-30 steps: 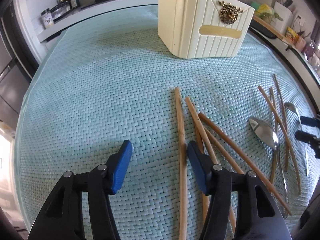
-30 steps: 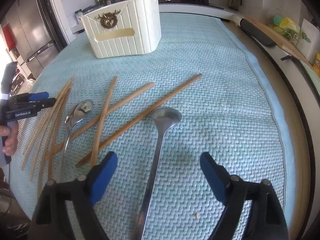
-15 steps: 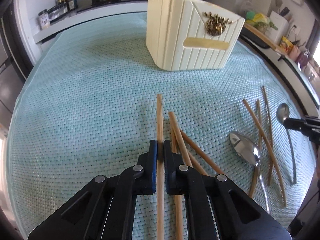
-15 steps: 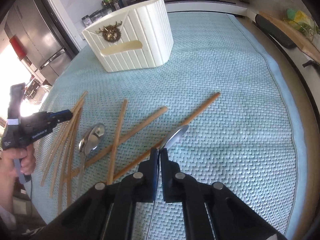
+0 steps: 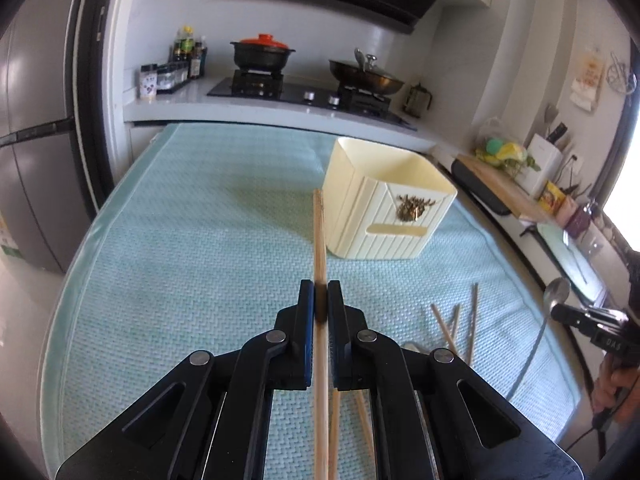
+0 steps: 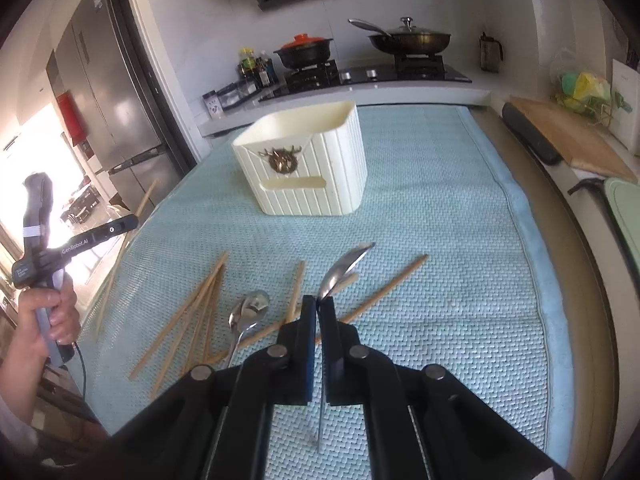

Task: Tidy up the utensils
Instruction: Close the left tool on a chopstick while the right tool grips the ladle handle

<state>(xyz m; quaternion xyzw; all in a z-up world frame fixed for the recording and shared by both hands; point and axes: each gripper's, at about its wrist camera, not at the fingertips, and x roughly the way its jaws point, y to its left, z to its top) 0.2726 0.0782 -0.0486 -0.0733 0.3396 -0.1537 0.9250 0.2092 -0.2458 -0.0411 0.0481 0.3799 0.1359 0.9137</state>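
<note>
While both hands hold their tools above the teal mat (image 5: 168,264), the left claw (image 5: 321,300) is pressed together on one wooden chopstick (image 5: 319,236), which runs straight toward twelve o'clock in the left wrist view, its tip reaching the left wall of the cream holder (image 5: 380,216). The right claw (image 6: 319,306) pinches one steel spoon (image 6: 344,266) by its neck, bowl pointing toward one o'clock and lifted clear of the mat, handle hanging below the jaws.

In the right wrist view a second spoon (image 6: 250,310) lies on the mat at about ten o'clock from the right claw, bowl up. Loose chopsticks (image 6: 196,312) lie scattered around it: a fan of several at nine o'clock, overlapping too closely to count exactly, one long stick (image 6: 390,286) angled toward two o'clock, and one more (image 6: 298,288) just left of the claw. One cream holder stands upright at twelve o'clock, well apart from the scatter, its brass stag emblem (image 6: 282,160) facing the camera. On the stove behind the surface sit one red-lidded pot (image 6: 306,50) and one lidded pan (image 6: 412,38).
</note>
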